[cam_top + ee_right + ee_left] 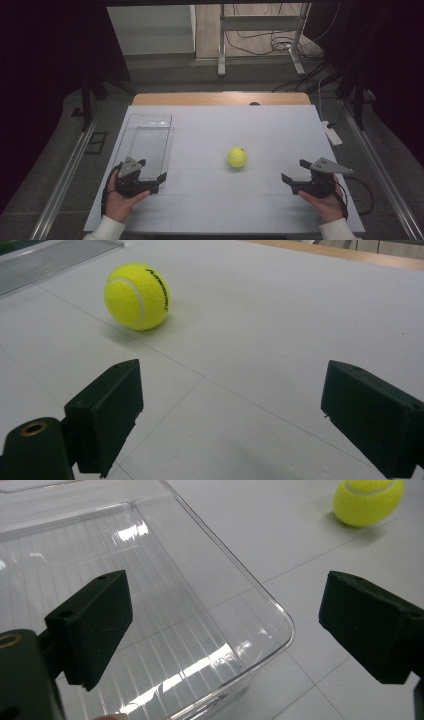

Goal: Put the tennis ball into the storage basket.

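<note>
Resting on the white table top [215,210], near its middle, a yellow tennis ball [237,157], free of both claws and touching nothing but the surface. Round, so no long axis to line up with; any approach line as good as another. Lying ahead and to the left of the right gripper [295,172], whose jaws stand wide apart and empty, already turned toward the ball; seen along those jaws in the right gripper view, the ball [137,296] sits up and left of the gap, with bare table between. Farther from the left gripper [151,170], also spread wide with nothing gripped, poised over the near right corner of the clear plastic tray [131,131]; in the left gripper view one jaw over the tray floor [150,630], the other out past its rim, the ball [368,501] well off at the upper right. Judged nearer and better aimed: the right hand. Plenty of open room around the ball on every side; tray along the left edge, well apart from it; table edges far enough away, though likely to roll if nudged.
</note>
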A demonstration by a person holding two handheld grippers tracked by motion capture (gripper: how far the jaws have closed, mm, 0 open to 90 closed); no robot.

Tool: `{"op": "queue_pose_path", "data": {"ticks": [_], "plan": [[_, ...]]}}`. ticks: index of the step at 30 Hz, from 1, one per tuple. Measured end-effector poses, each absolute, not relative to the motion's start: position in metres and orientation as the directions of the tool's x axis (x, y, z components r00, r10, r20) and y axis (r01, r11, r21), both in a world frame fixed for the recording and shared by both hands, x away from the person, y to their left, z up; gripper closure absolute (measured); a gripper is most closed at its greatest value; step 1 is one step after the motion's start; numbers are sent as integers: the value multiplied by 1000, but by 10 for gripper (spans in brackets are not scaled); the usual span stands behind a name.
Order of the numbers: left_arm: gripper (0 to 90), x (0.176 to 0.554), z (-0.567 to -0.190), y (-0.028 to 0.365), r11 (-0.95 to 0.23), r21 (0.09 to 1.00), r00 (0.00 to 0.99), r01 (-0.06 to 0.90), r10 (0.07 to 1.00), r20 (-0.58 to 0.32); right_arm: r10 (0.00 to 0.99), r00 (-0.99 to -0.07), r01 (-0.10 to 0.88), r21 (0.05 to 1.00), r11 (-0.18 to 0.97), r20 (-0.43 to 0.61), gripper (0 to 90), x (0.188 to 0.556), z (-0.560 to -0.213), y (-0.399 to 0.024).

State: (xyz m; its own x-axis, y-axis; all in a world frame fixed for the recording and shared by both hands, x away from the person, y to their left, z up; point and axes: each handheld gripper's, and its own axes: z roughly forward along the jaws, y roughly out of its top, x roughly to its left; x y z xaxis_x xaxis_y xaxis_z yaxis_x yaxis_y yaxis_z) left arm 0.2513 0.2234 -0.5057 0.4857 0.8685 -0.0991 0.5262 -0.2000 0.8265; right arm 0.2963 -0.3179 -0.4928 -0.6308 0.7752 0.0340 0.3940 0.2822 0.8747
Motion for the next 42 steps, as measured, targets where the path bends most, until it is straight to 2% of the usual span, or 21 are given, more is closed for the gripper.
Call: {"op": "queue_pose_path", "data": {"ticks": [42], "plan": [[84,258,-504,211,-224,828,509,514,856,-85,767,-640,397,875,278,46,121,286,-491,-324]]}}
